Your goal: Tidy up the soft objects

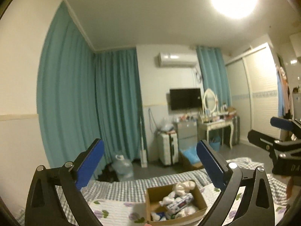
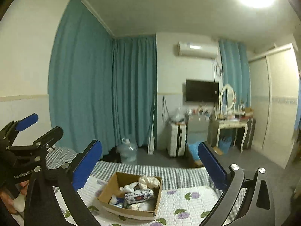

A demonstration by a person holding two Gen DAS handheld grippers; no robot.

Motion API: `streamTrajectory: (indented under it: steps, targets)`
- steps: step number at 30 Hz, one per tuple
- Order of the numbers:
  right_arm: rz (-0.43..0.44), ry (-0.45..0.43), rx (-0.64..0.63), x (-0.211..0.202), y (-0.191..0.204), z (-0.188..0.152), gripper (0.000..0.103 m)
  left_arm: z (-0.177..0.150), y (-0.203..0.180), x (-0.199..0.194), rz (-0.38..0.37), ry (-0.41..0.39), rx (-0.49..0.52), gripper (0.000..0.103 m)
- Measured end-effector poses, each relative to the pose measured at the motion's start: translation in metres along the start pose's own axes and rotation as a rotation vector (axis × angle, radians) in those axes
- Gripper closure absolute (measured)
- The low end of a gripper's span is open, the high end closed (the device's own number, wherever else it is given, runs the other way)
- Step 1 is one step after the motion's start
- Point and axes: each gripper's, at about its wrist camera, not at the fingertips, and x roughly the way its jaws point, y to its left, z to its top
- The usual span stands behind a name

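- Left wrist view had the left gripper spread wide with nothing between its blue pads, held up above the bed and aimed more at the room than at the work.
- Right gripper was the same deal: jaws wide apart, nothing held, hanging over the quilt.
- The soft stuff sat in the cardboard box on the flowered quilt: a patterned pouch, a cream cloth bundle at the far end, and some white bits I couldn't identify.
- Biggest risk, I reckoned: everything in there was piled together, so a grab at one piece could've pinched a neighbour too and dragged both out.
- The box looked light and sat on a squishy quilt, so pushing down or pulling sideways could've tipped or slid it. One gripper steadying the wall would've helped.
- The box was low in both views, partly behind the gripper frames, so a descent from there was half blind and a finger could've caught the cardboard rim.
- Both grippers were near each other, each showing up at the edge of the other's view, so reaching in together risked a knock.
- The cream bundle was perched high by the rim and looked ready to spill over onto the bed.
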Motion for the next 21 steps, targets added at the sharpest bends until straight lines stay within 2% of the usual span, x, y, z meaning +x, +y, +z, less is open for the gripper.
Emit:
streamTrajectory:
  steps: [5,9,12,16,21]
  targets:
    - [-0.010,-0.053,-0.028,-0.041,0.023,-0.009,0.000,-0.029,0.008,-0.019,0.001,0.012,-0.025,0.002]
    - [0.027,-0.021,0.003,-0.039,0.032,-0.041,0.000,-0.069,0.010,-0.005,-0.008,0.098,-0.073,0.002]
    - [0.034,-0.006,0.021,-0.026,0.035,-0.073,0.000,-0.101,0.006,0.006,0.022,0.164,-0.073,0.002]
    - [0.005,0.065,0.008,0.008,0.036,-0.126,0.000,-0.149,0.001,0.021,0.059,0.253,-0.067,0.002]
    - [0.015,0.228,0.081,0.051,0.023,-0.187,0.000,-0.186,0.002,0.033,0.068,0.339,-0.081,0.002]
